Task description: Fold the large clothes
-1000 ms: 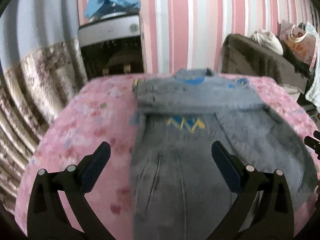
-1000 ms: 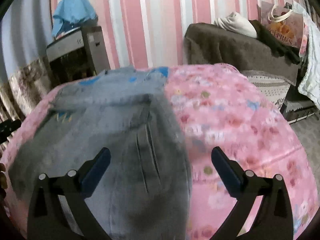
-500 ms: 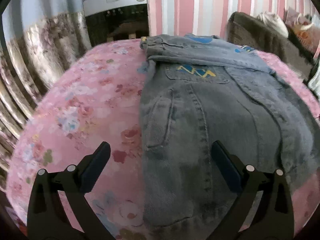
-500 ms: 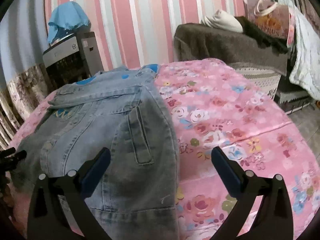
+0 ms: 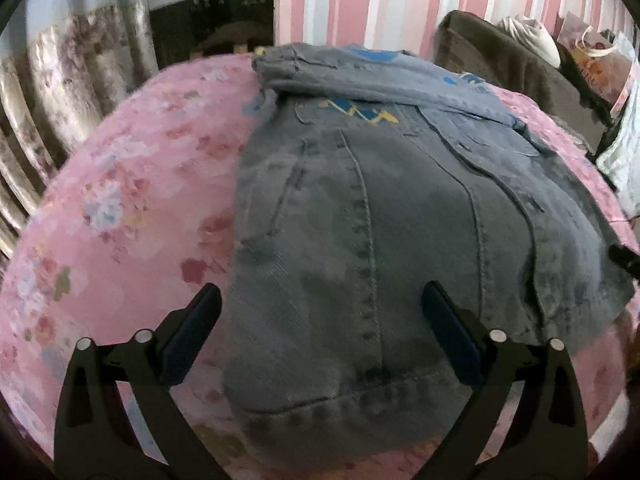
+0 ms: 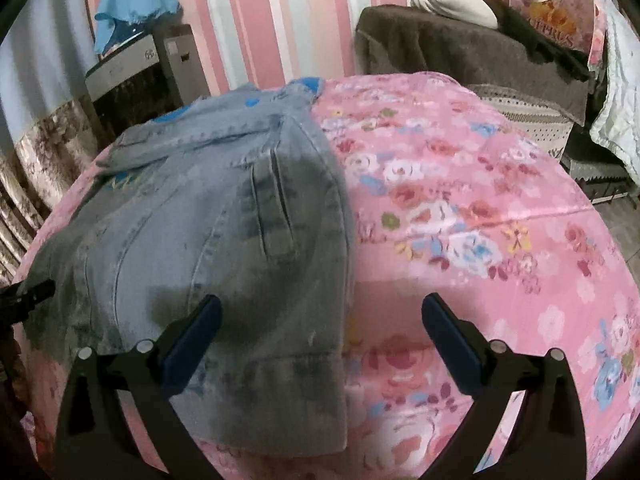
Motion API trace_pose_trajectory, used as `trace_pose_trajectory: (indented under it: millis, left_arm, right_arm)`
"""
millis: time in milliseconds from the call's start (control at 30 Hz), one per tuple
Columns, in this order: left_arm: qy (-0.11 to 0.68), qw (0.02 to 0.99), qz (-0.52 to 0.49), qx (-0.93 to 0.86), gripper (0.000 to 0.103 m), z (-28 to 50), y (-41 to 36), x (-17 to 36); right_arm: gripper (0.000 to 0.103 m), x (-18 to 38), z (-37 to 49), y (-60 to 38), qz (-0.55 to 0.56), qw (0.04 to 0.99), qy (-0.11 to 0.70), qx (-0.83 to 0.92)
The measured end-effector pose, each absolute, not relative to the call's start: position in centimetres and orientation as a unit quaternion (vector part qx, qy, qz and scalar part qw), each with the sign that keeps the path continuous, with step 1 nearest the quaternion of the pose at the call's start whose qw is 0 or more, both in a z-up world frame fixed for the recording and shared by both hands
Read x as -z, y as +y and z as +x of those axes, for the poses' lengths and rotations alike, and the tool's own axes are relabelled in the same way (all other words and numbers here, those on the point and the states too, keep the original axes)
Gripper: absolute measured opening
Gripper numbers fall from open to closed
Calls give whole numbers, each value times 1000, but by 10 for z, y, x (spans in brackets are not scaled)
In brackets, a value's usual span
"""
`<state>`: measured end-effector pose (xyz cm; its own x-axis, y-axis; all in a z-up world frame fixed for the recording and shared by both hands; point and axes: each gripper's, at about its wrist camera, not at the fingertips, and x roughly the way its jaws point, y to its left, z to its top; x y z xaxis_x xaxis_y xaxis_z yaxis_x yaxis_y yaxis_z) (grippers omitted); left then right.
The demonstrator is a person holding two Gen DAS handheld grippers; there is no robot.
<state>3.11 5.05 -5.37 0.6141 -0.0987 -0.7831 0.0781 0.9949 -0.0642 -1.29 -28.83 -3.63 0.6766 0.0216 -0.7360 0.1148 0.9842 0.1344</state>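
1. Denim jacket (image 5: 360,220) is laid flat on the pink floral bed cover (image 5: 120,208).
2. Left tool (image 5: 320,336) is held wide above its hem, gripping nothing.
3. Right tool (image 6: 320,336) is spread wide over the jacket's right edge.

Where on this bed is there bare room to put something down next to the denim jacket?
Bare pink floral bedspread runs from the denim jacket toward the brown covered seat. A narrower strip lies between the jacket and the curtain. The jacket fills the middle, with both grippers open at its near hem.
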Motion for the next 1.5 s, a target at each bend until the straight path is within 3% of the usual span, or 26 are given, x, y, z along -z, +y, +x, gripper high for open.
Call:
trace_pose_trajectory:
  millis: [33,133,267,467,533,667,733,900,1200,1500]
  left_arm:
    - [446,893,-21,58,86,31,51,57]
    - [443,894,-20,60,76,25,49,58]
    - [443,894,-9,63,69,21,45,59]
    - [438,897,13,62,68,5,47,61]
    - [438,897,17,59,68,5,45,61]
    - [439,896,12,69,44,7,47,58]
    - [440,895,6,77,36,8,52,56]
    - [432,897,18,88,22,11,48,45]
    - [372,923,27,91,20,41,48,-10]
    - [344,933,22,98,19,119,42,-57]
  right_arm:
    - [99,40,-15,-287,85,909,407,24]
    - [76,43,-22,-288,95,906,412,19]
    - [69,43,-23,-283,74,904,421,20]
    - [67,42,-34,-290,85,900,427,3]
    - [39,41,-34,-286,85,899,428,-17]
    - [32,40,-33,-277,67,902,427,-22]
    - [18,37,-34,-282,84,905,416,-28]
    - [12,22,-28,-271,66,917,390,-49]
    - [12,-17,7,-258,41,938,336,-69]
    - [12,-85,80,-259,-6,965,258,-48]
